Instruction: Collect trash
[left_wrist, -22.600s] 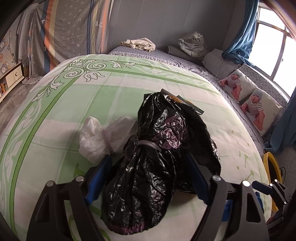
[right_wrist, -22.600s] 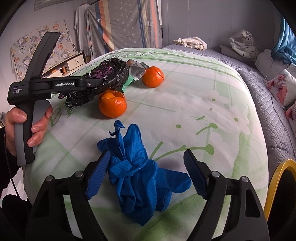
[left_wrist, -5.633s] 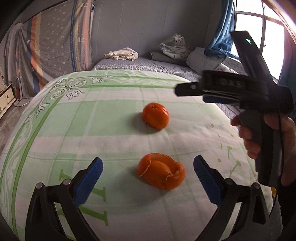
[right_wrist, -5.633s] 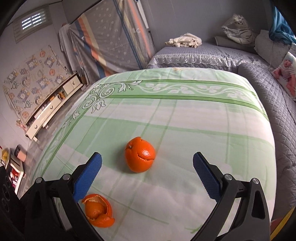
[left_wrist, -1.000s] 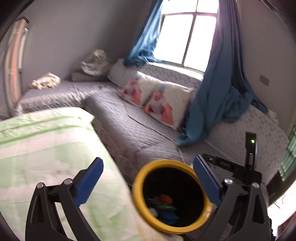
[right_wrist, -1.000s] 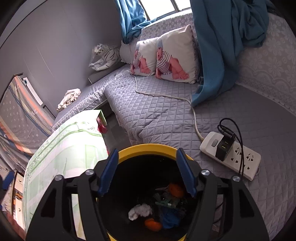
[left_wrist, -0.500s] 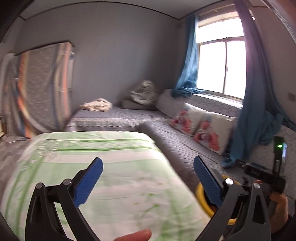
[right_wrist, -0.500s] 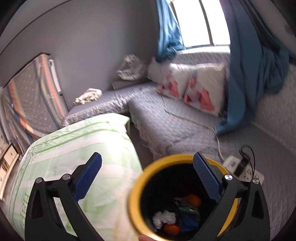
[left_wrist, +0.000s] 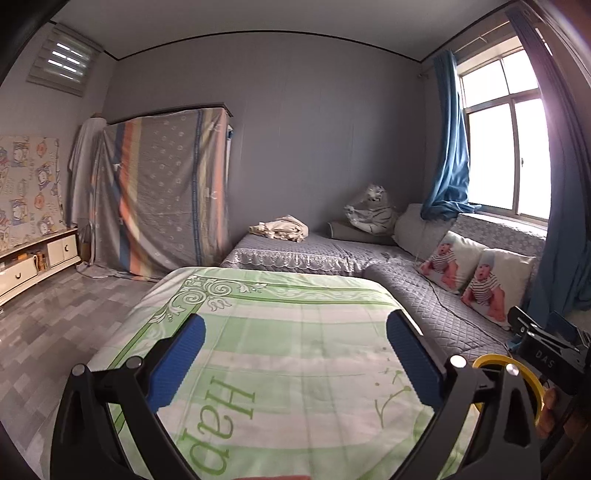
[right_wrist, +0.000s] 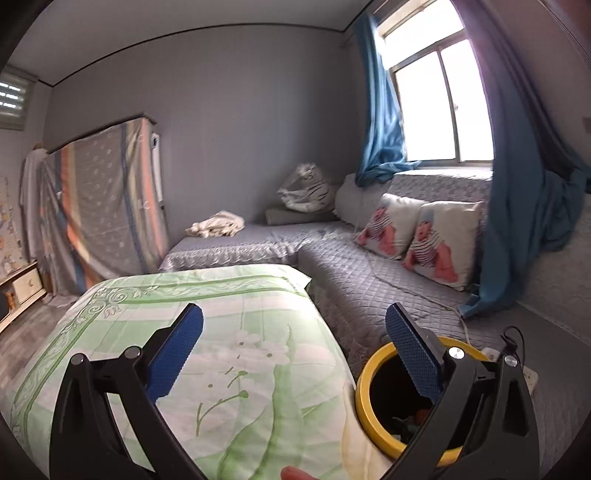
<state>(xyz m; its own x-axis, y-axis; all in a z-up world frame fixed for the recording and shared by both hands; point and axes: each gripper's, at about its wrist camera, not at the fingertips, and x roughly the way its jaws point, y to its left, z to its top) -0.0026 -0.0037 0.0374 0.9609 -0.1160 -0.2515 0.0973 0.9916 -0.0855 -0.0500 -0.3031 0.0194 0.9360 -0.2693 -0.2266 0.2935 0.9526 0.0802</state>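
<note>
Left hand-held gripper (left_wrist: 295, 354) spread wide with nothing between the blue pads (left_wrist: 177, 360), poised over the green-and-white cloth (left_wrist: 288, 332) covering the tabletop. Right hand-held gripper (right_wrist: 295, 350) likewise splayed and holding nothing, angled over the same cloth's right edge. Seen low in both views, a fingertip (right_wrist: 293, 472) at the bottom rim. Just beside the tabletop's right corner, a yellow-rimmed bin (right_wrist: 364, 380) on the floor, its right side hidden behind the right finger (right_wrist: 413, 354); inside, dim scraps of trash (right_wrist: 408, 422), with a bit of orange and something dark green, too shadowed to name further. Glimpsed from the left wrist view, part of the same yellow rim (left_wrist: 532, 380) behind the finger mount, and the other gripper's black body (left_wrist: 546, 356) above it. Past the bin, a white power strip (right_wrist: 528, 376) with a cable on the grey quilted cover (right_wrist: 351, 280). Farther back, two baby-print pillows (right_wrist: 417, 230) leaning near the blue curtain (right_wrist: 524, 192). Beyond, a crumpled beige cloth (right_wrist: 216, 225) and a striped tiger toy (right_wrist: 306, 188) against the grey wall. Off left, a striped sheet (left_wrist: 162, 188) draped over furniture and a low white cabinet (left_wrist: 33, 258).
</note>
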